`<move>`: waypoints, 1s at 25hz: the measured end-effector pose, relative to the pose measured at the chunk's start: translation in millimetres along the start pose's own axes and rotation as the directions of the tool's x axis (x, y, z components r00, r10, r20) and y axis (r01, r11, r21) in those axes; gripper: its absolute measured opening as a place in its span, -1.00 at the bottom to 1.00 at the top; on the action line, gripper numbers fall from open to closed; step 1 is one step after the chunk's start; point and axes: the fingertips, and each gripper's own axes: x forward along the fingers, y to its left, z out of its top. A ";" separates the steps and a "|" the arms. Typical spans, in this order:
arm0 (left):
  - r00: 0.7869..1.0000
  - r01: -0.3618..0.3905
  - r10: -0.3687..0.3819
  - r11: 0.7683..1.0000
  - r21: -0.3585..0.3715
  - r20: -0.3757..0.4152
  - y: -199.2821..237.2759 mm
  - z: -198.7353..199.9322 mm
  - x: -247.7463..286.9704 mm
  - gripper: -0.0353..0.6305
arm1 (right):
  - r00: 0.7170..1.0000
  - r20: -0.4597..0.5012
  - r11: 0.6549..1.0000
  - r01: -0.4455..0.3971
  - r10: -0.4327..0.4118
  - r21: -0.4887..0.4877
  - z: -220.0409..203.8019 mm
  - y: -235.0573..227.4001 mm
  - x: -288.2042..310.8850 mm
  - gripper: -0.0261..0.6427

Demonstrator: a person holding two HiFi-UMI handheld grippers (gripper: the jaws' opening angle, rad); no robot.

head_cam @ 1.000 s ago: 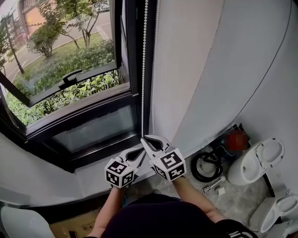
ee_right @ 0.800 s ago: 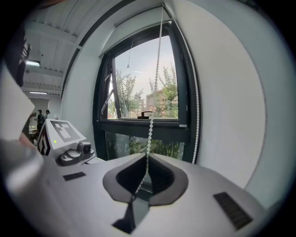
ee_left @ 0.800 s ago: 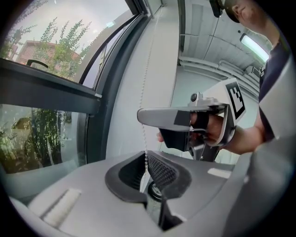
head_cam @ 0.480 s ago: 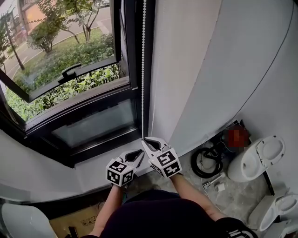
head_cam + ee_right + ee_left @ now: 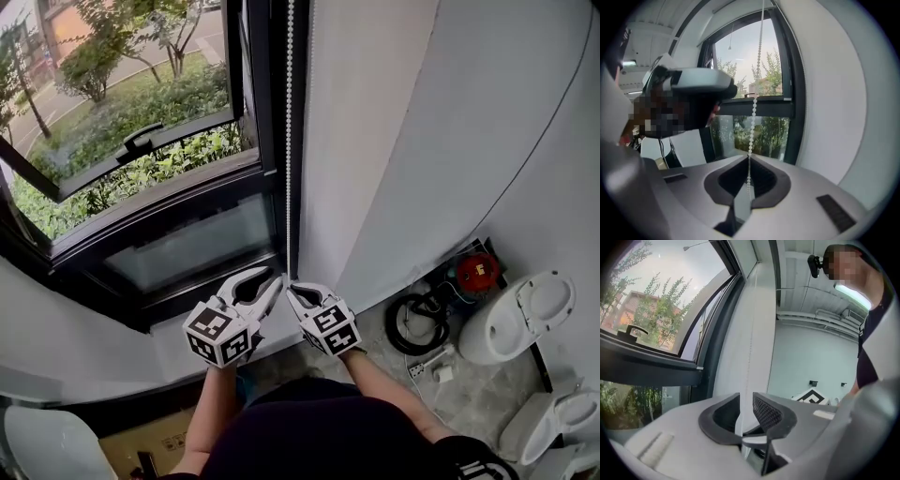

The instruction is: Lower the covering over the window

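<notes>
A white bead chain (image 5: 288,141) hangs down the dark frame at the right side of the window (image 5: 141,112). No covering shows over the glass. My right gripper (image 5: 292,292) is shut on the chain low down; in the right gripper view the bead chain (image 5: 753,108) runs into the closed tips of the right gripper (image 5: 749,158). My left gripper (image 5: 272,283) sits just left of it and slightly higher. Its jaws have just been opening. In the left gripper view the left gripper (image 5: 746,397) shows a clear gap, with a faint bead chain (image 5: 750,343) ahead and no pad pressing on it.
A tilted window sash with a black handle (image 5: 141,145) stands open over greenery. The white wall (image 5: 394,141) curves off to the right. On the floor lie a black hose coil (image 5: 417,328), a red object (image 5: 476,269) and white toilets (image 5: 520,323). A sill (image 5: 178,347) lies below the window.
My left gripper has risen beside the chain and its jaws have parted. My right gripper has come down a little, still closed on the chain.
</notes>
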 end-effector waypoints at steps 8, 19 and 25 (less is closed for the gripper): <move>1.000 0.028 -0.028 0.998 0.064 -0.013 -10.2 13.2 26.1 -0.68 | 1.000 -0.024 1.000 -0.019 0.019 -0.003 -10.7 5.9 4.2 -0.86; 0.999 0.035 -0.033 0.995 0.097 -0.021 -10.0 22.2 40.8 -0.84 | 0.998 -0.052 0.999 -0.032 0.032 0.003 -18.2 10.6 6.2 -0.88; 0.998 0.056 -0.054 0.994 0.094 -0.028 -13.1 19.7 41.3 -0.85 | 0.998 -0.063 0.999 -0.032 0.031 -0.007 -19.6 11.1 6.5 -0.88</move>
